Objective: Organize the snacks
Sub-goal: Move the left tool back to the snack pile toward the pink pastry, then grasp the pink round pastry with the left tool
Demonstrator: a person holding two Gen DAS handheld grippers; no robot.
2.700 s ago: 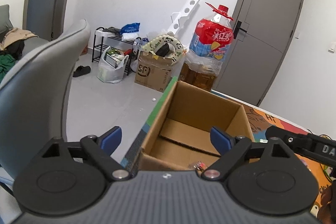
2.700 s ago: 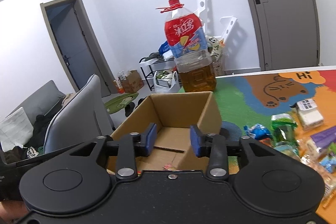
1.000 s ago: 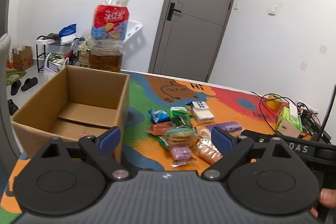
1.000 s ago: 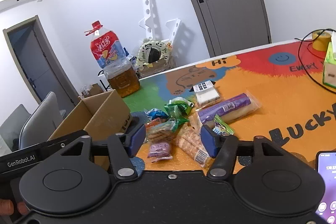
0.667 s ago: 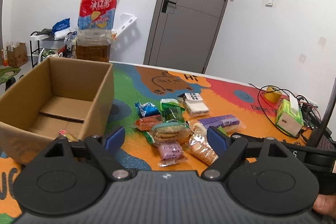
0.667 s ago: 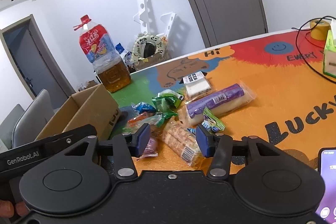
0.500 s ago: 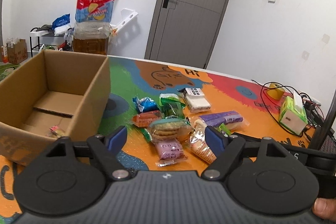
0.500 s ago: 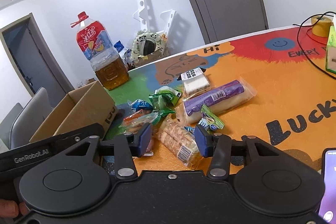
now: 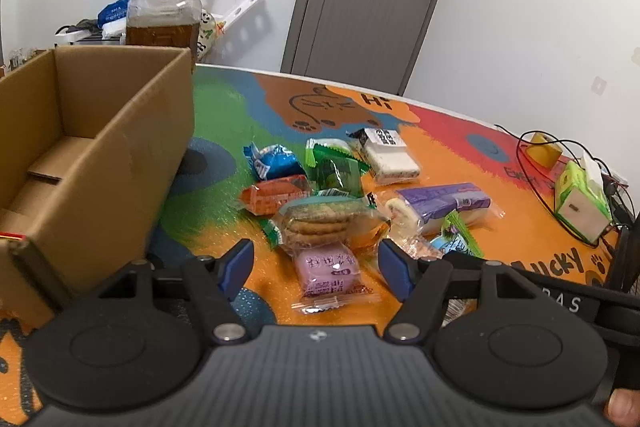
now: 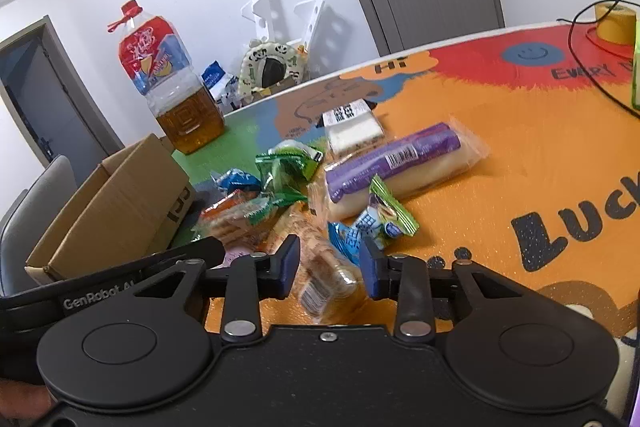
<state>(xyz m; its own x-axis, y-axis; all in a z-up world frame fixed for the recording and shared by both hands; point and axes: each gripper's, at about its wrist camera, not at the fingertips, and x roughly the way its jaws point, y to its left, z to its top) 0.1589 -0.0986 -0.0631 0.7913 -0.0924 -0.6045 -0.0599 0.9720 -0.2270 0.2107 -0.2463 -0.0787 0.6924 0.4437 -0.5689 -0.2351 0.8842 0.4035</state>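
A pile of wrapped snacks lies on the colourful table mat (image 9: 400, 115). My left gripper (image 9: 316, 269) hovers low over a small purple packet (image 9: 326, 269); its jaws are closing, the packet lies between the blue pads, and a gap shows on both sides. My right gripper (image 10: 330, 267) is closing around a clear cracker packet (image 10: 320, 275), and its pads stand close to the wrapper without visibly pressing it. An open cardboard box (image 9: 100, 167) stands left of the pile, also in the right wrist view (image 10: 112, 211).
Round cookies (image 9: 324, 223), an orange packet (image 9: 276, 199), a green packet (image 9: 334, 171), a blue packet (image 9: 276, 163), a white pack (image 9: 388, 155) and a purple roll (image 10: 400, 163) lie in the pile. An oil bottle (image 10: 176, 91) stands behind the box. A tissue box (image 9: 580, 203) and cables lie right.
Both grippers swung from above the box to the snack pile and sank toward it. Both sets of jaws have narrowed, the right more than the left.
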